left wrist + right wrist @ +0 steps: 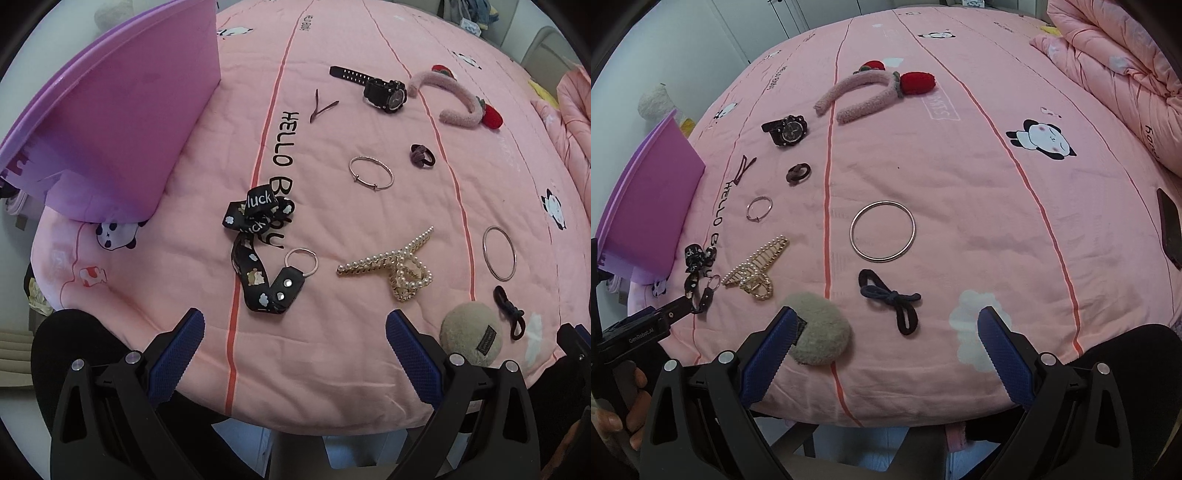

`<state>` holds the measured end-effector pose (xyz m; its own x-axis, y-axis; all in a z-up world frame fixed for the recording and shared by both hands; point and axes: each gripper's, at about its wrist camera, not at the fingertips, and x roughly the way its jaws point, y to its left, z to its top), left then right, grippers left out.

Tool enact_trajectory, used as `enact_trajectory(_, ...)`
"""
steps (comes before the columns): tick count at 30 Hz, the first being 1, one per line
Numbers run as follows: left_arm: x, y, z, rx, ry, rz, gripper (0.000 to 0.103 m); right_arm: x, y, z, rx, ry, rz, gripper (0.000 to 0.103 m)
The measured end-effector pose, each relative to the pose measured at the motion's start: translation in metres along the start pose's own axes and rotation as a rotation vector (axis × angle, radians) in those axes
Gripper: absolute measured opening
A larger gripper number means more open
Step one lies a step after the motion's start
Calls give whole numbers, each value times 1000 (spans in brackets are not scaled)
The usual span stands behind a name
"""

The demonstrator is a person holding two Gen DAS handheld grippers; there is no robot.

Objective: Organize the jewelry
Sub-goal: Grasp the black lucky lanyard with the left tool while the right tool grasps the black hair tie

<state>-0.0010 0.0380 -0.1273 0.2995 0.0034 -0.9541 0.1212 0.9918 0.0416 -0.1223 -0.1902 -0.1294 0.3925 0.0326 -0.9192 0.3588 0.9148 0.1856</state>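
Your left gripper point(295, 332) and right gripper point(886, 328) both stand wide open, holding nothing. The stiff purple box point(122, 122) sits at the quilt's left. Largest, the soft pink headband point(864, 92): pinch its arch. The rigid pearl claw clip point(391, 267) looks fragile; grip its spine. Only your right view shows the dark phone point(1171, 229).

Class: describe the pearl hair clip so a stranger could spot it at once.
Start at the pink bedspread and find the black ribbon keychain. Just right of it lies the pearl hair clip, the only gold piece studded with white pearls; the bangles nearby are plain rings.
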Motion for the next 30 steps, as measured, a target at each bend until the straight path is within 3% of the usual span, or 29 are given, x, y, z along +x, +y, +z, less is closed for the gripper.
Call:
enact_trajectory(17, 60, 39, 3, -139, 86, 18, 97, 66, -14, 2, -4, 100, -44, 94)
enact_trajectory(22, 78, 43, 1, -151, 126, 18, 97, 77, -18, 2, 7, 125, -51, 94)
enact_trajectory(30, 90, 43, 8, -148, 122, 28, 97, 91, -18, 2, -14, 147, -73, 94)
